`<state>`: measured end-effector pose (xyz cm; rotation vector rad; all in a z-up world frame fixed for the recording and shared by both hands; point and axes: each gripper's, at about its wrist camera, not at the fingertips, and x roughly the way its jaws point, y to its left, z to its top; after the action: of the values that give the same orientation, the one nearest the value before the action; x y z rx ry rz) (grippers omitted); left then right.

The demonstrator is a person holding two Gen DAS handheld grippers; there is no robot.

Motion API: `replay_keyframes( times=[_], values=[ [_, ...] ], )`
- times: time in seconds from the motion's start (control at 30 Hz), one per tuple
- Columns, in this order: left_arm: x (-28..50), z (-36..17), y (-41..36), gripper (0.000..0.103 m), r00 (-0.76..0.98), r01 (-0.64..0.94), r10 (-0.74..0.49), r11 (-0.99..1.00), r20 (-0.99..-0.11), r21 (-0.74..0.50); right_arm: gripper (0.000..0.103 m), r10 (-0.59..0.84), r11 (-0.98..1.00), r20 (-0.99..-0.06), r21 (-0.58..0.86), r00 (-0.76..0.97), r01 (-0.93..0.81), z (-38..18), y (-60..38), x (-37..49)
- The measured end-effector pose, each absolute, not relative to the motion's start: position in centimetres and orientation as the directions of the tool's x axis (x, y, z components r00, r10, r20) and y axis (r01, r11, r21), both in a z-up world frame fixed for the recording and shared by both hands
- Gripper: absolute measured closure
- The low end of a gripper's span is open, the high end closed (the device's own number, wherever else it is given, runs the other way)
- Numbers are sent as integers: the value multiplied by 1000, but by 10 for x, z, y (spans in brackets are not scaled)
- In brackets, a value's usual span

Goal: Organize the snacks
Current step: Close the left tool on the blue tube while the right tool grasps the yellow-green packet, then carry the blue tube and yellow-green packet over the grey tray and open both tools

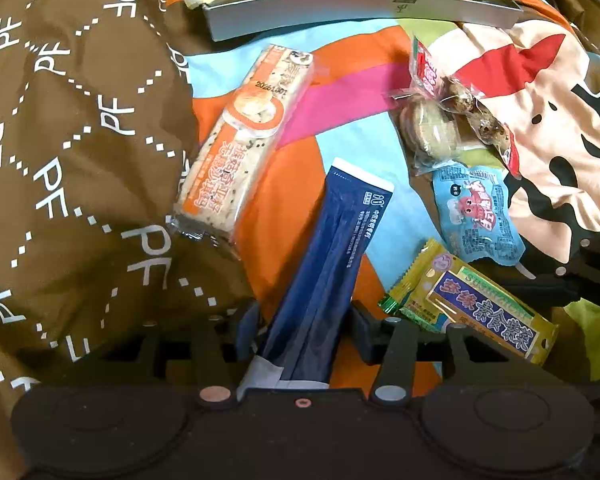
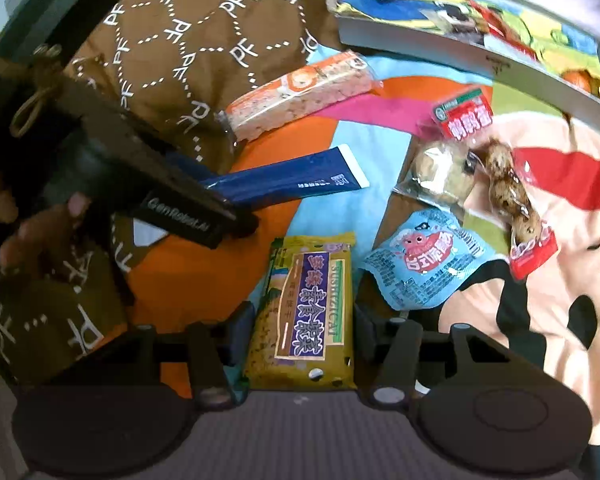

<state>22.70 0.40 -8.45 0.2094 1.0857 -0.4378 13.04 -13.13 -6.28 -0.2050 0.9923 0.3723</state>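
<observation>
My left gripper [image 1: 304, 320] has its jaws close around the near end of a long dark blue stick pack [image 1: 332, 248], which lies on the colourful bedspread. My right gripper [image 2: 300, 320] has its jaws around the near end of a yellow snack pack with a purple label [image 2: 308, 308]. The left gripper's body [image 2: 140, 184] shows in the right wrist view over the blue pack [image 2: 292, 184]. The yellow pack [image 1: 472, 304] lies right of the blue one in the left wrist view. Whether either pack is pinched or just framed is unclear.
An orange rice-cracker bar [image 1: 240, 140] lies against a brown "PF" pillow [image 1: 68, 152]. A clear biscuit pack [image 1: 432, 132], a red quail-egg pack [image 2: 504, 184] and a light blue pouch [image 1: 476, 216] lie to the right. A shallow grey box [image 1: 360, 12] holding snacks stands at the back.
</observation>
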Motion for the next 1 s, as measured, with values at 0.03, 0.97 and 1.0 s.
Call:
replay_keyframes(
  times=[0.03, 0.97, 1.0],
  values=[
    [227, -84, 4, 60, 395, 438, -235, 898, -888, -43, 45, 209, 917, -843, -8, 496, -400, -65, -130, 130],
    [176, -20, 12, 77, 703, 278, -333, 942, -629, -188, 51, -45, 673, -466, -668, 884, -318, -64, -103, 93],
    [177, -17, 13, 77, 721, 268, -333, 943, -607, -199, 51, -44, 671, -444, -677, 895, -303, -63, -103, 94]
  ],
)
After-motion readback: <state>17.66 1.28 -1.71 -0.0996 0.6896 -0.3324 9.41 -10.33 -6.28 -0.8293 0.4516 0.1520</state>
